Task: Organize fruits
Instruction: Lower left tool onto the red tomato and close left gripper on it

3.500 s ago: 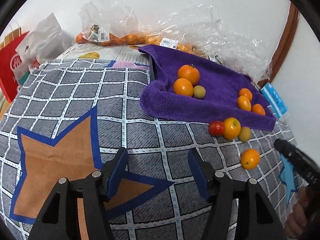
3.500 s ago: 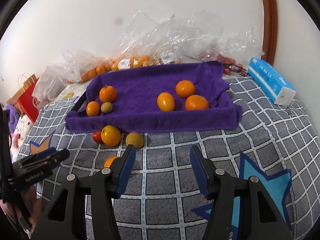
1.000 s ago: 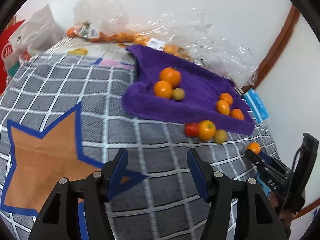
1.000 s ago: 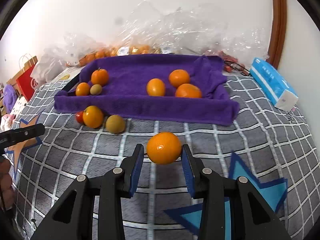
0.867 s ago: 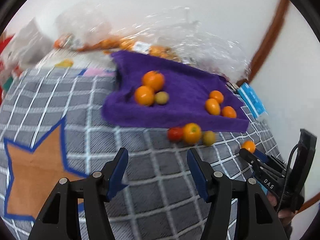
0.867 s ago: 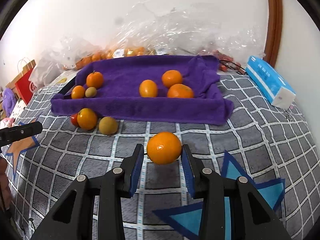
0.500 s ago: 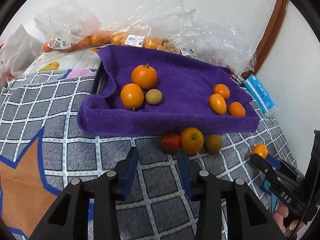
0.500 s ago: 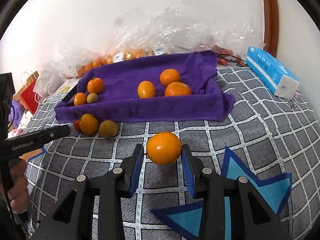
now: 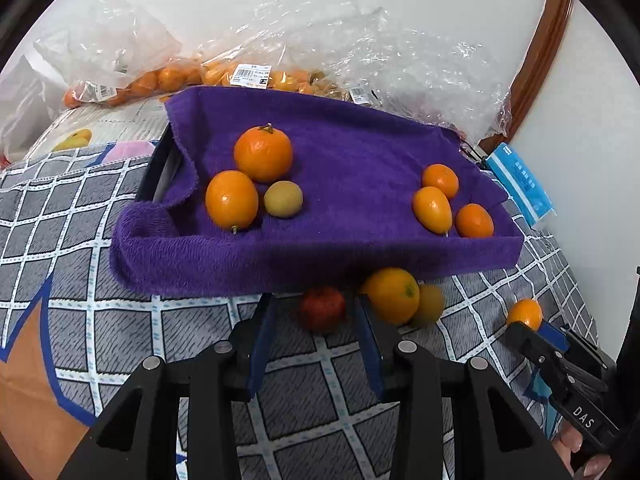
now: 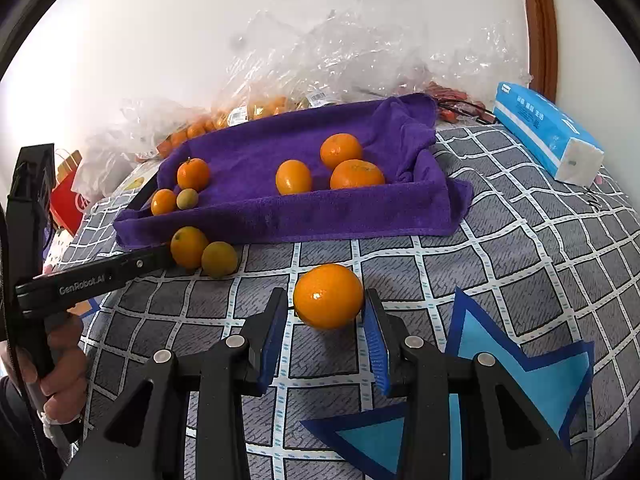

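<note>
A purple towel-lined tray (image 9: 360, 152) (image 10: 248, 216) holds two oranges and a yellow-green fruit on its left, and three oranges on its right. In front of it lie a red tomato (image 9: 323, 307), an orange (image 9: 390, 294) (image 10: 188, 246) and a yellow-green fruit (image 9: 430, 306) (image 10: 219, 259). My left gripper (image 9: 313, 305) (image 10: 158, 259) stands narrowly open with the tomato between its fingertips; the pads are not pressing on it. The right gripper (image 10: 325, 300) (image 9: 536, 334) is shut on an orange (image 10: 328, 296) (image 9: 525, 314) held above the checked cover.
Clear plastic bags of oranges (image 9: 168, 78) (image 10: 256, 108) lie behind the tray against the wall. A blue tissue pack (image 10: 548, 136) (image 9: 522, 184) sits at the right, a red bag (image 10: 66, 204) at the left. The grey checked cover (image 10: 520, 248) slopes away at its right edge.
My left gripper has moved forward to the fruit in front of the tray and its jaws have narrowed around the tomato. The right gripper still holds its orange, roughly in place.
</note>
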The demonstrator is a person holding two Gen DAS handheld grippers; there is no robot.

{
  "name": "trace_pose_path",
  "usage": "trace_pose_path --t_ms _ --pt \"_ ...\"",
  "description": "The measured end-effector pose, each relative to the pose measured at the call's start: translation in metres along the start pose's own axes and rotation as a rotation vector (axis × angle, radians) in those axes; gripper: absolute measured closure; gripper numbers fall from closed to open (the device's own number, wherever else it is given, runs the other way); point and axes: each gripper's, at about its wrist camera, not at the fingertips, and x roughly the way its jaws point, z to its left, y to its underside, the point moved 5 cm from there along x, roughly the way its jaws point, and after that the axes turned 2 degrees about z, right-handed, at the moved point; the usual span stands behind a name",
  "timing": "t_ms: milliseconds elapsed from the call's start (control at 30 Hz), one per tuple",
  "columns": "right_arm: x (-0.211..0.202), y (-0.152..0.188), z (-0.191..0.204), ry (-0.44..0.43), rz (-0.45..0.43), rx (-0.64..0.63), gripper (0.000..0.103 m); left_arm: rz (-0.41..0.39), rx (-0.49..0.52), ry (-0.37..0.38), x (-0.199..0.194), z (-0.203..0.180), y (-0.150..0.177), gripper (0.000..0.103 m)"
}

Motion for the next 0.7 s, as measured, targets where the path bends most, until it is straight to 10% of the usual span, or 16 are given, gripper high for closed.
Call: trace_pose_path --t_ms 700 --pt "0.003 0.001 -0.004 0.005 0.009 0.011 0.065 -0.02 -0.043 0.101 -0.001 0.008 0.001 0.075"
